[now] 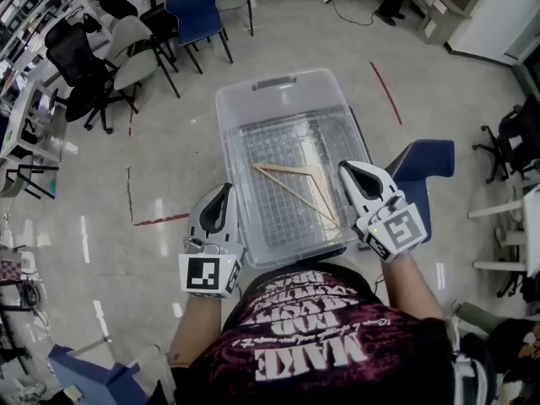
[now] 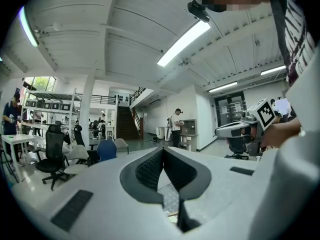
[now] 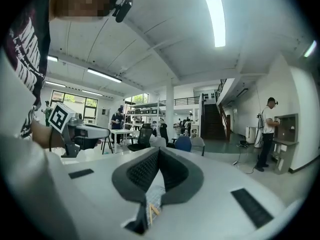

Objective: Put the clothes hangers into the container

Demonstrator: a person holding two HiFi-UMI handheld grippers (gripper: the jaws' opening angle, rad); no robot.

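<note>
Black office chair (image 1: 80, 66) — blue chair (image 1: 196, 5)

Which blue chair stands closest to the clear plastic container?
The blue chair right of the clear plastic container, by the right hand-held gripper; the other blue chair stands well beyond its far left corner.

The container (image 1: 283, 99) is clear plastic with a fine grid pattern across its base. The clothes hanger (image 1: 297, 189) is pale tan wood. The left tool (image 1: 225, 191) and right tool (image 1: 344, 168) are white with black, dot-textured pads (image 2: 149, 171). Each marker cube (image 1: 209, 274) carries black-and-white squares. The floor (image 1: 169, 133) is glossy light grey with red lines (image 1: 160, 220). The shirt (image 1: 321, 344) is dark maroon with white lettering.
</note>
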